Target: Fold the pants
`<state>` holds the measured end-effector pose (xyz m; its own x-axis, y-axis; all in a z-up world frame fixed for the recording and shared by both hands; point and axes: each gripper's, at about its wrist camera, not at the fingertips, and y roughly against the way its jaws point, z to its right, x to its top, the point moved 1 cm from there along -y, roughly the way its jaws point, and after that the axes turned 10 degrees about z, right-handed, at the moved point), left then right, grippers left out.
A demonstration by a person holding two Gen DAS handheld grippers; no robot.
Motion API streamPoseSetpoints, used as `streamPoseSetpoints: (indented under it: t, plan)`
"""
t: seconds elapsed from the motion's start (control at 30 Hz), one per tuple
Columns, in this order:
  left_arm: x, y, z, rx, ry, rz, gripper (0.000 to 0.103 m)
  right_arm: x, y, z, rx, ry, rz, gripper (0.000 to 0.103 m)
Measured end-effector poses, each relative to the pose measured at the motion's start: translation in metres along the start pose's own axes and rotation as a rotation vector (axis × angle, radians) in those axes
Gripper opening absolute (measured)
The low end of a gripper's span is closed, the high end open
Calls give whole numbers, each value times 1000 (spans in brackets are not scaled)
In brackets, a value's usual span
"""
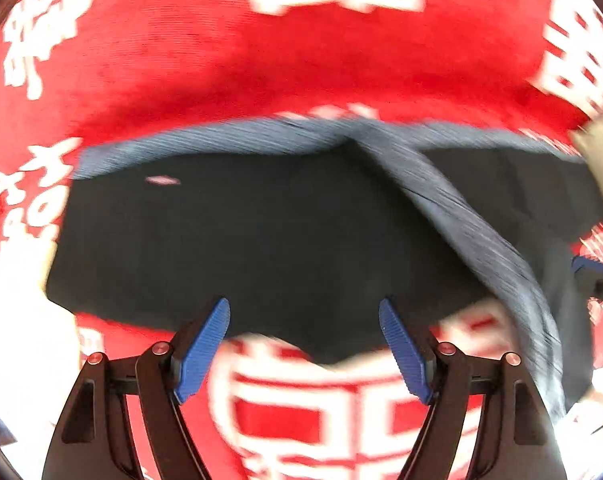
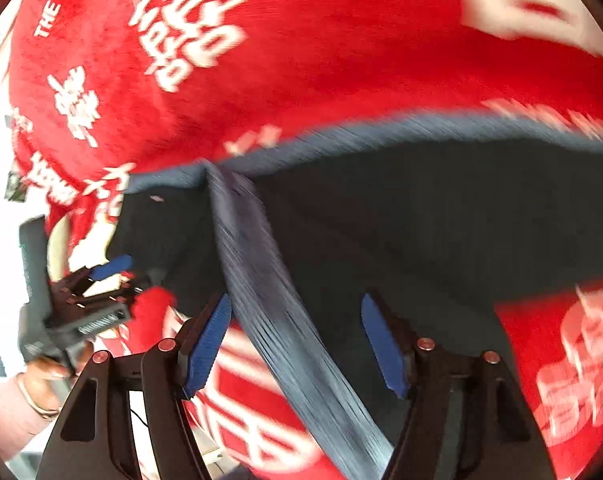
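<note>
**Both grippers free above the dark pants**

I see the dark pants [image 1: 261, 232] lying flat on the red blanket [image 1: 261, 60] with white lettering, the grey ribbed waistband [image 1: 461, 220] along the far edge and running diagonally toward me. My left gripper [image 1: 304, 344] hangs over the near hem, blue pads spread with nothing between them. My right gripper [image 2: 297, 344] is spread too; the waistband passes under the gap, but the pads do not press it. Everything is motion-blurred.
</note>
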<state>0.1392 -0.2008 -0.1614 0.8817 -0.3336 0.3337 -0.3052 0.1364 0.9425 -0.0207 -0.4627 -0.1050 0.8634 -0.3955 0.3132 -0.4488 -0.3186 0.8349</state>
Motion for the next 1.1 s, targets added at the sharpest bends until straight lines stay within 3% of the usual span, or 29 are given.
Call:
streamPoseSetpoints:
  t: [0.13, 0.27, 0.43, 0.6, 0.7, 0.77, 0.8, 0.83, 0.87, 0.9, 1.0, 1.1]
  plan:
    - [-20, 9, 63, -138, -36, -33, 78, -58, 60, 80, -111, -172, 22, 72]
    - [-36, 9, 114, -215, -91, -55, 78, -134, 99, 121, -186, -378, 46, 72]
    - [-47, -7, 135, -244, -115, -84, 78, -216, 111, 157, -198, -584, 79, 72]
    - [-47, -15, 146, -245, -114, -81, 78, -260, 109, 180, -130, -705, 143, 72]
    - [-50, -17, 157, -239, -137, -81, 78, -264, 97, 176, -67, -734, 174, 70]
    - [-50, -18, 162, -239, -143, -78, 78, -259, 93, 174, -13, -736, 188, 56]
    - [-50, -20, 169, -240, -143, -72, 75, -258, 88, 172, -1, -727, 179, 35]
    - [-49, -19, 170, -249, -139, -68, 64, -255, 86, 171, 9, -721, 167, 5]
    - [-49, -19, 172, -272, -133, -76, 33, -252, 84, 168, 22, -718, 152, 3]
    - [-49, -21, 176, -285, -127, -101, 21, -249, 86, 165, 29, -713, 150, 3]
    - [-41, -13, 180, -296, -105, -91, 14, -232, 108, 161, 93, -665, 164, 3]
    - [-23, 7, 182, -334, -56, -77, 14, -200, 134, 160, 124, -600, 183, 3]
